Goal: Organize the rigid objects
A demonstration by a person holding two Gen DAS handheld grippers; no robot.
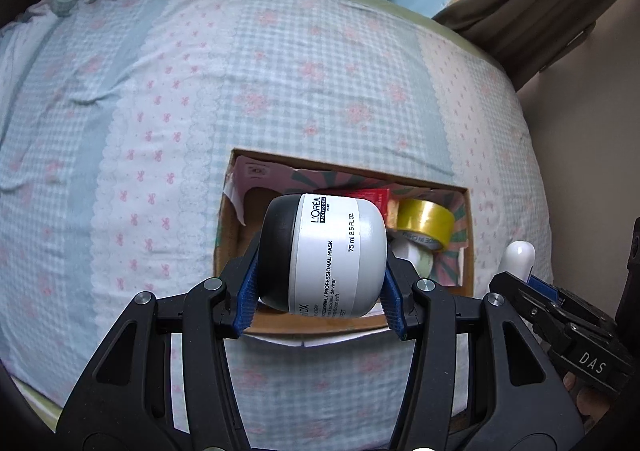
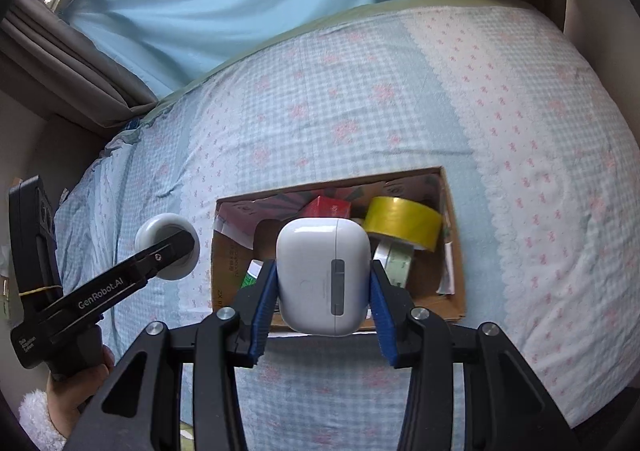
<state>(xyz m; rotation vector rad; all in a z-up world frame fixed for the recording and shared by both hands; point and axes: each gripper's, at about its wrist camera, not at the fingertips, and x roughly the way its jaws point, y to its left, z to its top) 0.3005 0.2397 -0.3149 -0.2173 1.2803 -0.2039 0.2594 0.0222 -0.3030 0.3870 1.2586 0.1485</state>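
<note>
The left tool (image 1: 320, 283) pinches a jar (image 1: 324, 255), hiding much of the box (image 1: 224, 243); the right tool (image 2: 322, 299) pinches a white case (image 2: 323, 275) lower centre, tape (image 2: 404, 223) behind.

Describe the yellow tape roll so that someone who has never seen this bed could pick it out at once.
On the patchwork bedspread sits an open cardboard box. The yellow tape roll lies in its far right corner, beside a red carton and above a pale green roll. It is the only glossy, bright yellow thing in the box.
</note>
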